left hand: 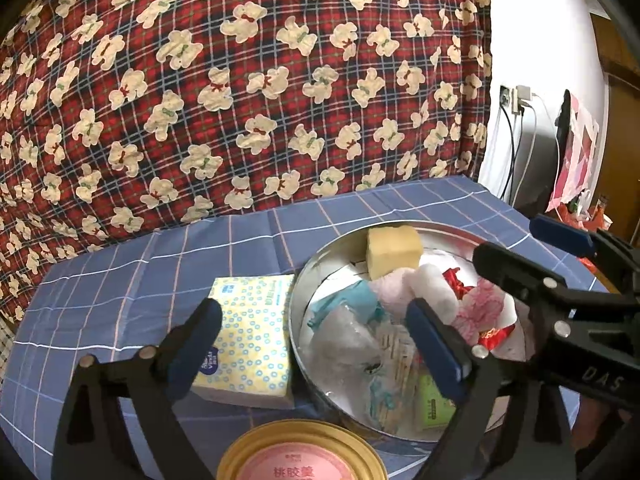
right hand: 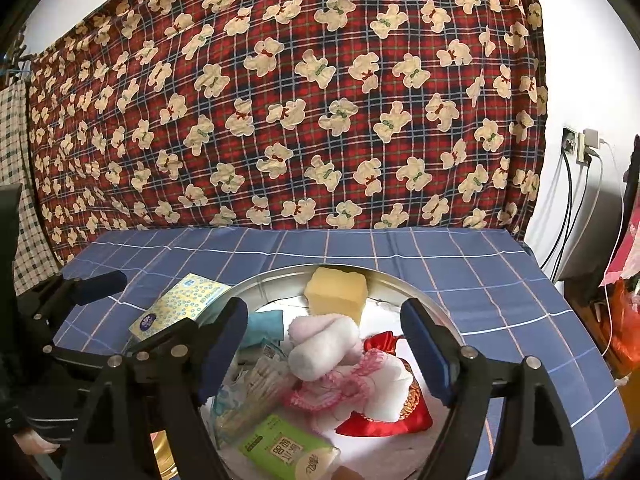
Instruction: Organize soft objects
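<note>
The left gripper [left hand: 316, 344] is hanging with its jaws wide apart and nothing between the pads, straddling the near corner of the tissue pack [left hand: 250, 338] and the left wall of the round metal tin [left hand: 298, 280]. The tissue pack is lying flat on the blue checked tabletop [left hand: 132, 280], touching the tin's outer wall on its left side.

The right gripper [right hand: 324, 344] is hovering over the tin [right hand: 440, 312] with its jaws also apart, gripping nothing; a rolled white sock [right hand: 324, 344] is lying below and between its fingers. Inside the tin, a yellow sponge [right hand: 336, 294] is sitting at the far side, a pink-and-white knitted piece [right hand: 360, 388] is lying on a red pouch [right hand: 396, 420], a teal cloth [right hand: 264, 326] is resting at the left, and a green wipes pack [right hand: 280, 448] is lying at the near edge.

A gold-rimmed lid with a pink label [left hand: 300, 460] is sitting just in front of the tissue pack. A red plaid blanket with bears [left hand: 240, 80] is hanging behind the tabletop.
</note>
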### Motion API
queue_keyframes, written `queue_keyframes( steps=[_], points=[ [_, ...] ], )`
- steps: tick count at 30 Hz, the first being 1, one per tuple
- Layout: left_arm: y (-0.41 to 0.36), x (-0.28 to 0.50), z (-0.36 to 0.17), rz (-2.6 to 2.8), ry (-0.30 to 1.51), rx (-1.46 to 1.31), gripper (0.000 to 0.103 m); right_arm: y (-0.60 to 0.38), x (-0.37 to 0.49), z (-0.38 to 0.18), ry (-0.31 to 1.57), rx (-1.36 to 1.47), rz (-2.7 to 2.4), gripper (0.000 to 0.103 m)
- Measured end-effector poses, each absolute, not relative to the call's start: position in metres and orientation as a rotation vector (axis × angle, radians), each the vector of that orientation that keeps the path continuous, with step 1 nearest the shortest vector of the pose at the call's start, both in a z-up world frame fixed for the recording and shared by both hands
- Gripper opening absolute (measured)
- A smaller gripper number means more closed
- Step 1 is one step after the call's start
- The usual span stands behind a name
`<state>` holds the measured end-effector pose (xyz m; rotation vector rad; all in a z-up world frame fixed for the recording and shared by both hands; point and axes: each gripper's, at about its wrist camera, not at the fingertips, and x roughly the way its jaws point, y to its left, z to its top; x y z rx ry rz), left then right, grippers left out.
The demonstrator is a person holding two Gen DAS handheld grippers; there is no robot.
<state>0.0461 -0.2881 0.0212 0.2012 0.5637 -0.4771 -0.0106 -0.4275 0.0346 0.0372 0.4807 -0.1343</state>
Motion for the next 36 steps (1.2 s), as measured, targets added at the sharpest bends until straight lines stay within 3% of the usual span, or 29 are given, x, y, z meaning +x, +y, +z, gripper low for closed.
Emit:
queue_keyframes(
  steps=[36],
  points=[
    [-0.2838, 0.0462, 0.0186, -0.470, 0.599, 0.187, 0.102, -0.4336, -0.0176, 0.0410, 0.470, 0.024, -0.148, 0.082]
  ],
)
